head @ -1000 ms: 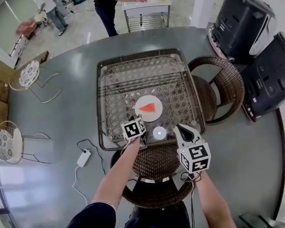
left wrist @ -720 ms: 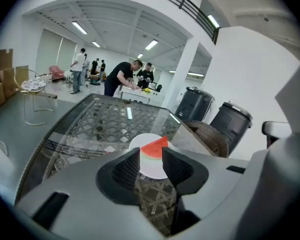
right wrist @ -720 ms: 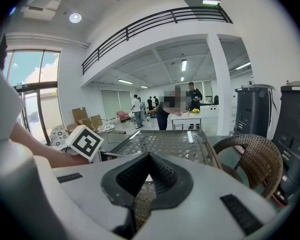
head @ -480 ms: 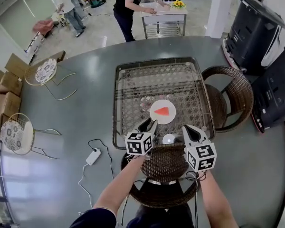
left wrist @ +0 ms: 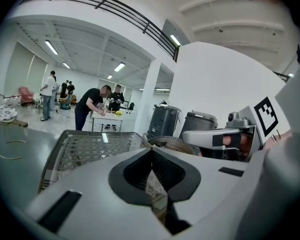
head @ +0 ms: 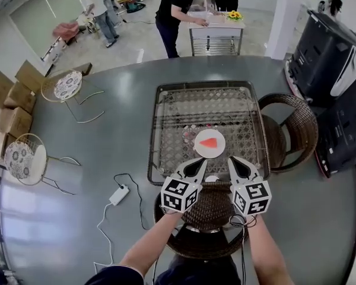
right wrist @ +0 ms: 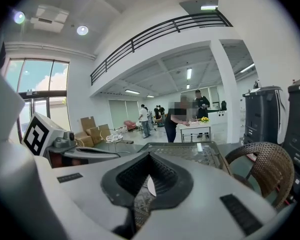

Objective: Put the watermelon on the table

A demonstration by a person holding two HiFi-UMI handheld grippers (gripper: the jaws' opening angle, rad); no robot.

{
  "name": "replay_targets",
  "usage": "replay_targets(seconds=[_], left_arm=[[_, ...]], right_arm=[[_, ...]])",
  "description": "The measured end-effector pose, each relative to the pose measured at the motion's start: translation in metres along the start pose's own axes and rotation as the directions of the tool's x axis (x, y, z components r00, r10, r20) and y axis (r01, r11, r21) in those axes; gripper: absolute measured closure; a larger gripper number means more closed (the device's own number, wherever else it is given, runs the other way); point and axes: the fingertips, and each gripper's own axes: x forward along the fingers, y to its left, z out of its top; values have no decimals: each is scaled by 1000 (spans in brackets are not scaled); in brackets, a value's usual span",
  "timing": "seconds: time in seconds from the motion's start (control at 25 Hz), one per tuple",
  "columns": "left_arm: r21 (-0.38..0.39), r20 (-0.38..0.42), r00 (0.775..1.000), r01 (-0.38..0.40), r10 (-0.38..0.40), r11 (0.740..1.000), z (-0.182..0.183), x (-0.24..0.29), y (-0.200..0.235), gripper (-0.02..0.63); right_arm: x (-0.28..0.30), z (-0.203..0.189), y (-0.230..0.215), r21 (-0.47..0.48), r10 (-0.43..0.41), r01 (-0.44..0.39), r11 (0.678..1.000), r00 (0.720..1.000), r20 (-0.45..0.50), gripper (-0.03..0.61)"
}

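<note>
A red watermelon slice [head: 209, 142] lies on a white plate [head: 200, 150] on the glass-topped wicker table [head: 166, 135], right of its middle and toward the near edge. My left gripper [head: 199, 165] [left wrist: 151, 151] hangs above the table's near edge, short of the plate; its jaws are closing to a touch with nothing between them. Beside it, the right gripper [head: 234, 162] [right wrist: 150, 155] is level with it, shut and empty. Each gripper shows in the other's view: the right gripper [left wrist: 225, 136], the left gripper [right wrist: 65, 144].
A small white disc [head: 212, 179] sits at the table's near edge between the grippers. One wicker chair [head: 204, 215] is under my arms, another [head: 291, 129] at the table's right. Black bins [head: 323, 46] stand far right. A power strip [head: 120, 195] and cable lie on the floor to the left.
My left gripper has lifted from the table's near edge and come level with the right one. The right gripper rose slightly. The slice and plate have not moved on the table.
</note>
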Motion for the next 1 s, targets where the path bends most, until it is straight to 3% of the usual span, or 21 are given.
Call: replay_targets(seconds=[0.44, 0.76, 1.0], left_arm=[[-2, 74, 996, 43, -42, 999, 32, -52, -34, 607], [-25, 104, 993, 66, -63, 998, 45, -68, -43, 607], [-1, 100, 993, 67, -67, 998, 47, -70, -47, 607]], right_arm=[[-30, 33, 25, 18, 41, -44, 999, 994, 105, 575], [-40, 47, 41, 2, 69, -70, 998, 989, 132, 575], [-40, 51, 46, -5, 76, -76, 997, 987, 144, 575]])
